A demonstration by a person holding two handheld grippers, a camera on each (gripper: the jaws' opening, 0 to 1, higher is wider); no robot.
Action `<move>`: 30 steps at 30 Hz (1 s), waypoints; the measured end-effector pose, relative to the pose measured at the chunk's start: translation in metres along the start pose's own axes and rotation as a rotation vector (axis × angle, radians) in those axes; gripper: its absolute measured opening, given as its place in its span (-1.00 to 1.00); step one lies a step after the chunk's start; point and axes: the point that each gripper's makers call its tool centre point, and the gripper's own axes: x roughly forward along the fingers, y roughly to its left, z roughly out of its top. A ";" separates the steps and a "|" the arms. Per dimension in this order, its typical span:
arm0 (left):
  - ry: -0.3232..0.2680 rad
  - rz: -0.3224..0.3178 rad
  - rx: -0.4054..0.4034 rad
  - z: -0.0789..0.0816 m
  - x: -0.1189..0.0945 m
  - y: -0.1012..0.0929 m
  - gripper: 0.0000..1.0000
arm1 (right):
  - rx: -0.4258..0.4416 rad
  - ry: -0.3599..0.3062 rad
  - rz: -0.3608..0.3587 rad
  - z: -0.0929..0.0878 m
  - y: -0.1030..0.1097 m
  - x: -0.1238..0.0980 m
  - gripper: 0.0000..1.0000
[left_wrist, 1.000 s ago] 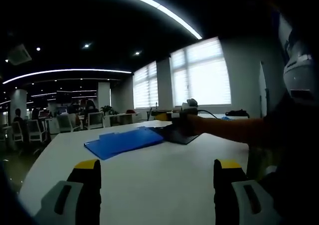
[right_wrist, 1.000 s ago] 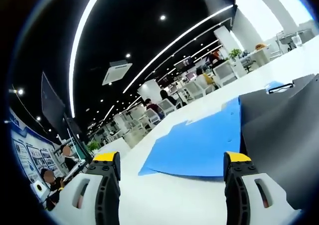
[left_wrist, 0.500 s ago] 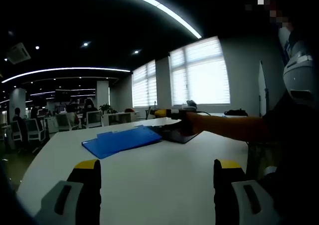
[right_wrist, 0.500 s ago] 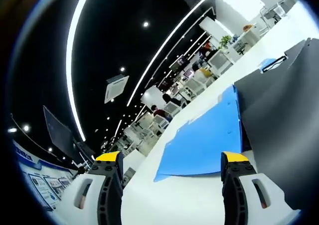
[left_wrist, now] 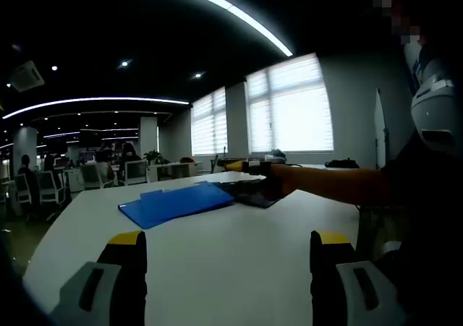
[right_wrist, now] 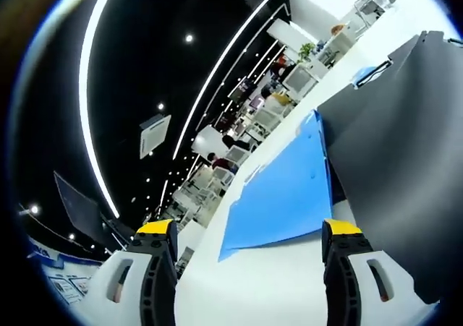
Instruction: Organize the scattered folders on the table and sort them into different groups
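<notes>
A blue folder (left_wrist: 173, 202) lies flat on the white table (left_wrist: 239, 254), with a dark grey folder (left_wrist: 253, 194) next to it on the right. My left gripper (left_wrist: 230, 250) hovers open over bare table, well short of both. A person's orange sleeve (left_wrist: 325, 183) reaches in from the right and holds my right gripper (left_wrist: 242, 166) at the dark folder. In the right gripper view the blue folder (right_wrist: 278, 203) lies ahead between the jaws. The dark grey folder (right_wrist: 394, 152) runs along the right jaw. My right gripper (right_wrist: 248, 250) is open.
A small blue clip-like piece (right_wrist: 365, 75) lies at the dark folder's far edge. Office desks and chairs (left_wrist: 94, 176) with seated people stand beyond the table's far left. Bright windows (left_wrist: 289, 109) line the back wall. Dark items (left_wrist: 344, 164) rest at the table's far right.
My right gripper has rolled and edged closer to the folders, so the dark folder looms larger on its right. My left gripper has stayed put, and the folders lie as before.
</notes>
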 end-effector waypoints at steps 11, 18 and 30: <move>-0.009 -0.001 0.005 0.003 -0.002 0.000 0.88 | 0.101 -0.014 -0.034 -0.008 -0.009 0.008 0.74; -0.009 0.005 0.003 0.002 -0.004 0.001 0.88 | 0.172 -0.036 -0.040 -0.009 -0.016 0.015 0.75; -0.006 0.010 -0.001 0.000 -0.004 0.004 0.88 | 0.306 -0.174 -0.022 0.005 -0.029 0.021 0.58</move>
